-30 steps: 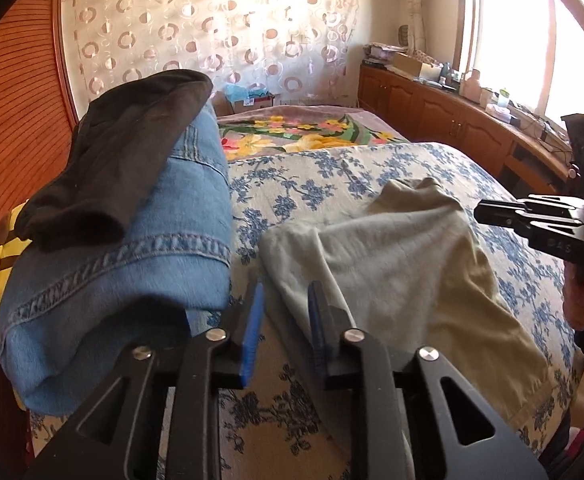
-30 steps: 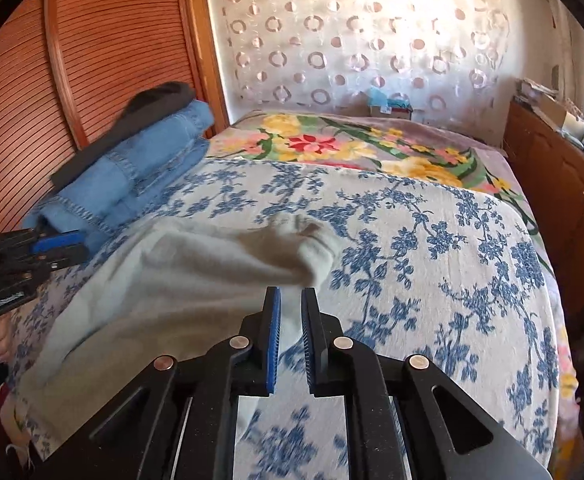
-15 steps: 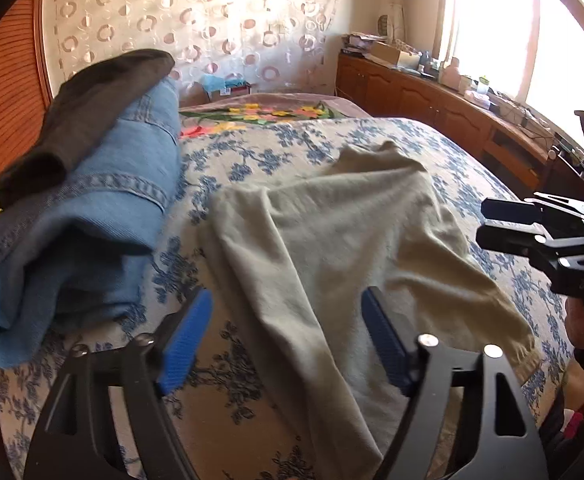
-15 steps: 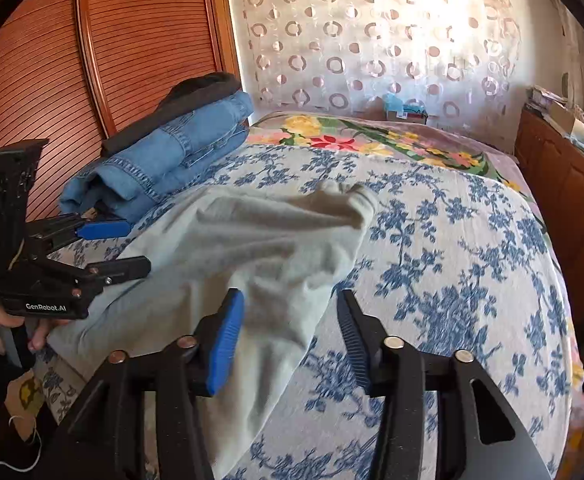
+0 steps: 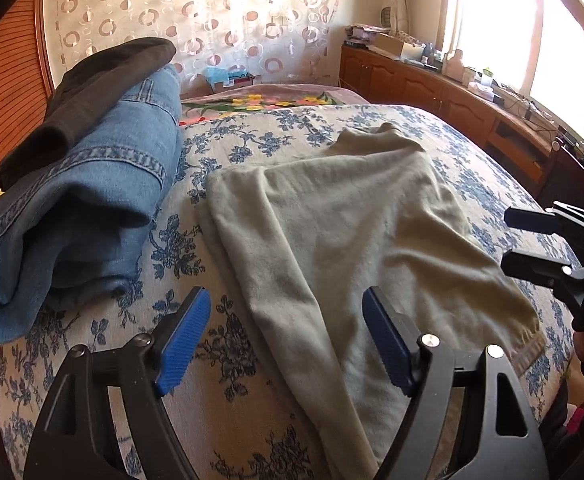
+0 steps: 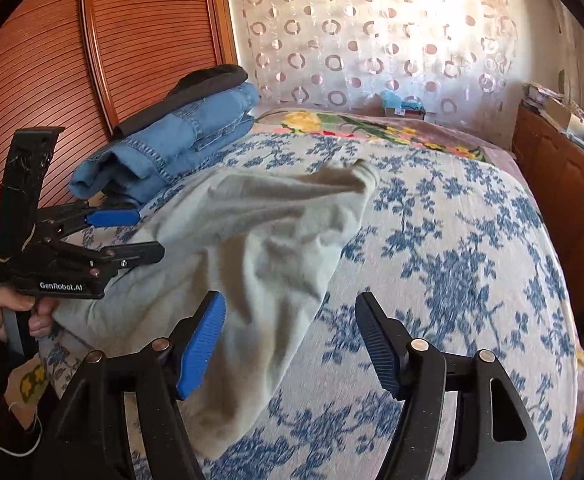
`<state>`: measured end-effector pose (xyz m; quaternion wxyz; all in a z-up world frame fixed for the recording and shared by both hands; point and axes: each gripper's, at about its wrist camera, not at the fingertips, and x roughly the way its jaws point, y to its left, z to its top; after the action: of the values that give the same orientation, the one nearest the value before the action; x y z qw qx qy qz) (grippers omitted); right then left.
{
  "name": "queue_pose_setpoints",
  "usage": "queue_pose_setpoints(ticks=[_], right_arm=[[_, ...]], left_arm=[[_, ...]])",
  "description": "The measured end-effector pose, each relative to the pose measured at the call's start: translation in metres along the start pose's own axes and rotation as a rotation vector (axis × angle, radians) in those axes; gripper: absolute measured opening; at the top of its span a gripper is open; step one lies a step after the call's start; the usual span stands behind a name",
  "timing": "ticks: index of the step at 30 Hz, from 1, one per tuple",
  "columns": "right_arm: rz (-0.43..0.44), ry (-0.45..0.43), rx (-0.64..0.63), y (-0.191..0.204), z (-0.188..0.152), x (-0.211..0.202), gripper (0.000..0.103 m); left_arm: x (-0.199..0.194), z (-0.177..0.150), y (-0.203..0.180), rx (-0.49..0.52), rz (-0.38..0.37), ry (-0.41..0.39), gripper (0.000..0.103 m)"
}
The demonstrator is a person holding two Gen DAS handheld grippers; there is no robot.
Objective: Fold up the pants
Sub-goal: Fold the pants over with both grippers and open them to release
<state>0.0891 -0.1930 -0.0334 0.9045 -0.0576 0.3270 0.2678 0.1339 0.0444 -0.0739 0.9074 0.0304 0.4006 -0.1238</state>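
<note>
The grey-green pants are lying folded lengthwise across the blue-flowered bedspread, just beside a stack of 2 garments: folded jeans with a dark garment lying on top. The left gripper is hovering over the near edge of the pants with its jaws standing wide and gripping nothing. The right gripper is opening; its left pad appears to be overlapping the cloth edge, though contact is unclear, and nothing is being pinched.
</note>
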Motion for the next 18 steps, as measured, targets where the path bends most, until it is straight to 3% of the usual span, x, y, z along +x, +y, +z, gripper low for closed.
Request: queue_pose_setpoints(ticks=[9,14,18], right_arm=[[0.036,0.009,-0.036,0.020,-0.023,-0.023,0.069],[0.058,0.021,-0.047,0.030,-0.035,-0.036,0.052],[0.077,0.029,-0.082,0.044,-0.041,-0.043,0.042]], left_arm=[[-0.026,-0.023,-0.011,0.010,-0.012,-0.011,0.079],[-0.042,-0.040,-0.012,-0.002,-0.011,-0.021,0.079],[-0.051,-0.055,-0.013,-0.014,-0.016,-0.015,0.064]])
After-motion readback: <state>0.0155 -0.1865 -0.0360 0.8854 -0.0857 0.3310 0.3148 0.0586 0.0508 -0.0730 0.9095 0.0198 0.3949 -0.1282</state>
